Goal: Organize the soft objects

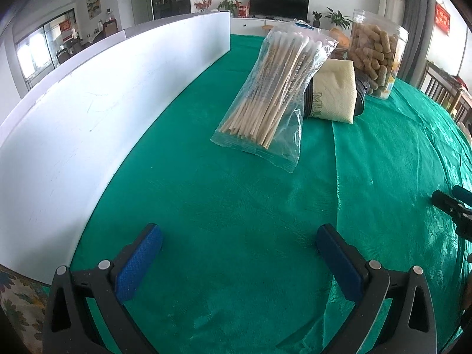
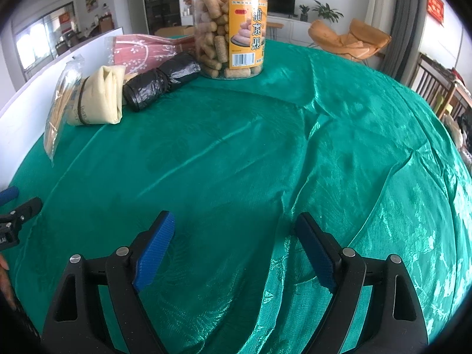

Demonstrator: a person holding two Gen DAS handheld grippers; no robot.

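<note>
A clear bag of cotton swabs [image 1: 274,88] leans on a folded cream cloth [image 1: 336,94] with a black band, on the green tablecloth. In the right wrist view the swab bag [image 2: 59,103], the cream cloth [image 2: 100,100], a black plastic-bag roll [image 2: 160,81] and a pink floral pack [image 2: 138,50] lie at the far left. My left gripper [image 1: 239,234] is open and empty, well short of the swab bag. My right gripper [image 2: 234,221] is open and empty over bare cloth. Each gripper shows at the edge of the other's view.
A clear jar of snack sticks [image 2: 230,26] stands behind the soft items; it also shows in the left wrist view [image 1: 377,56]. A white board [image 1: 88,112] walls the table's left side. Wooden chairs [image 2: 436,88] stand at the far right.
</note>
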